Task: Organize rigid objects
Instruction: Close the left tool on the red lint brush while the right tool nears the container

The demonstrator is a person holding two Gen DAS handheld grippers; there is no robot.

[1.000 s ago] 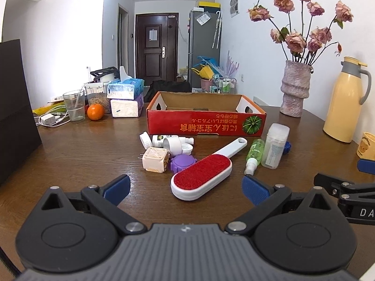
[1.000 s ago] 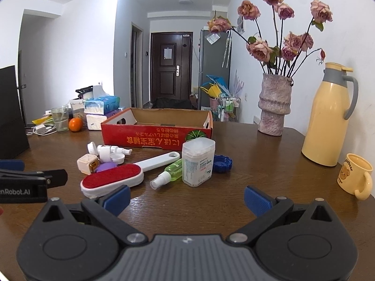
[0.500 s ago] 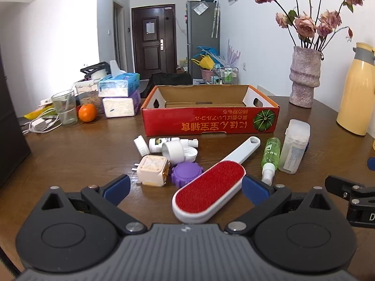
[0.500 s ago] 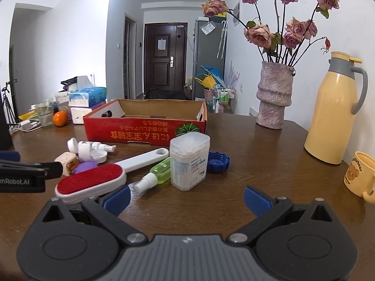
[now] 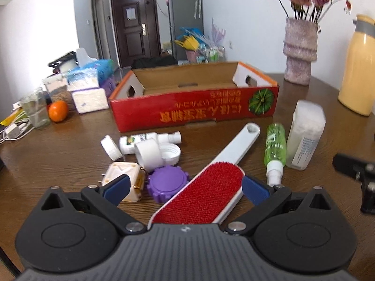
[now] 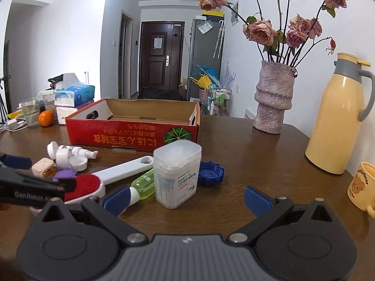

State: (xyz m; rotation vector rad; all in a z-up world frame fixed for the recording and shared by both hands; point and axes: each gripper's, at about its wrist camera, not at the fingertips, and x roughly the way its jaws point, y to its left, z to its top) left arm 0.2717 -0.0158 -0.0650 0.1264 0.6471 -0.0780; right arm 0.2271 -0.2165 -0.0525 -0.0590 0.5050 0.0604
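Two gripper views are given. A shallow red cardboard box [image 5: 194, 111], seen empty, lies at twelve o'clock on the brown wooden table [image 5: 70, 145]. A white-handled lint brush with a red pad [image 5: 206, 187] lies between the spread jaws of the left gripper [image 5: 185, 187]. Only the right view shows a blue scalloped lid [image 6: 211, 172] at one o'clock. The right gripper [image 6: 180, 197] is also held apart, empty.

white walls [image 6: 70, 35], dark door [image 6: 160, 56]
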